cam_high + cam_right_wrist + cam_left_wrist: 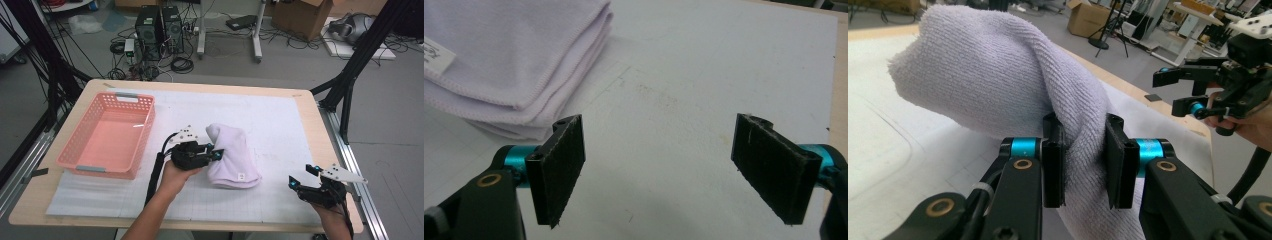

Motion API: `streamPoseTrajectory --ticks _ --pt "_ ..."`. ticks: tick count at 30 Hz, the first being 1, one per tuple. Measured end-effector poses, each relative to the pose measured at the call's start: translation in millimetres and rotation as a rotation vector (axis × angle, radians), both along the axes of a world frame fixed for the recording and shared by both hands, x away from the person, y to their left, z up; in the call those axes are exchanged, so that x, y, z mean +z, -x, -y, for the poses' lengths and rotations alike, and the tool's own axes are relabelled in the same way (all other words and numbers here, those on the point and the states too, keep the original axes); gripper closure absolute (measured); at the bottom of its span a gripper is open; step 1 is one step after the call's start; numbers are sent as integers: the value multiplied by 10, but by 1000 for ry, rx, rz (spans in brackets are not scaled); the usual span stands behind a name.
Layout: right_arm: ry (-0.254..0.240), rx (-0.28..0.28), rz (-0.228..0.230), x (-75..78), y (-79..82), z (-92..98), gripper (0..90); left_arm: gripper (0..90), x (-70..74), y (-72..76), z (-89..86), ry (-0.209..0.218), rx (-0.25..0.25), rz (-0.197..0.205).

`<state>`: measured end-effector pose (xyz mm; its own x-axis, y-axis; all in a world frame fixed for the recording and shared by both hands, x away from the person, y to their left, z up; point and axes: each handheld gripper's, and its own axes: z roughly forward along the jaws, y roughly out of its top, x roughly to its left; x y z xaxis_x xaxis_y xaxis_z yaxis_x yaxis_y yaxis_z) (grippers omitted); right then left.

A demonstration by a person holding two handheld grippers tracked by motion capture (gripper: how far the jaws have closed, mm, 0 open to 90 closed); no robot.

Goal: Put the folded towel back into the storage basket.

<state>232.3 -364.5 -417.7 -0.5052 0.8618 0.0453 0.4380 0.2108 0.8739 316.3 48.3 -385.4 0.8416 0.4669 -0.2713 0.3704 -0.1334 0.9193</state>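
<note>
1. Folded towel: a pale lilac terry towel, folded several times, lies on the white mat that covers the table, just right of the pink basket. Its long axis runs from the far side of the table toward the person, with a small label on the near end.
2. The left tongs stand between the basket and the towel and reach into the towel's left edge. In the left gripper view the two black pads are clamped on a bunched fold of the towel, and the far end of the cloth rises in a hump above the mat.
3. The right tongs sit well to the right of the towel, near the table's front right corner. Their jaws stand wide apart with nothing between them; in the right gripper view the towel's stacked hems lie ahead and to the left of them.
4. The left hand is therefore the nearer one and already has the grip; the basket lies on its far side from the towel, so the move I judge to be coming is a carry leftward over the basket's near wall.
5. The basket looks empty, though its near inner corner is hard to read from above.
</note>
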Motion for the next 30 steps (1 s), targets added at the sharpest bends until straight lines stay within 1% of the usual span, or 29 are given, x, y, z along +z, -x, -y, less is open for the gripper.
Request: streamPoseTrajectory --ticks 2,3,4,6,8,14,15,17,18,19,21,25,26,29,30 --pt "1 2 1 -2 -5 -6 204 733 60 17 -80 6 -7 27" --pt "0 1 0 -1 -6 -10 204 734 80 22 -108 12 -11 37" --pt "-2 3 -1 0 -6 -14 204 734 80 22 -108 12 -11 37" --pt "-3 4 1 2 -8 -22 204 734 145 41 -183 28 -13 58" --pt "-2 7 2 2 -12 -26 204 734 185 55 -228 33 -17 76" --pt "-1 6 3 6 -13 -22 204 734 299 89 -357 38 -26 113" --pt "-2 5 3 7 -13 -21 204 734 299 89 -357 38 -26 113" --pt "-1 3 4 6 -14 -19 204 735 362 99 -419 43 -31 133" --pt "1 4 5 5 -16 -18 204 736 362 99 -419 43 -31 133" --pt "-2 4 4 6 -16 -22 204 736 395 103 -453 45 -34 143" --pt "-1 5 3 7 -17 -28 204 737 435 107 -499 51 -34 150" --pt "3 10 11 14 -23 -41 204 737 499 116 -588 72 -24 170" --pt "1 9 6 16 -23 -42 204 737 516 116 -613 74 -22 176" --pt "0 8 9 18 -34 -37 204 738 568 116 -698 80 -18 194" --pt "-1 8 8 20 -34 -39 204 737 568 116 -698 80 -18 194"
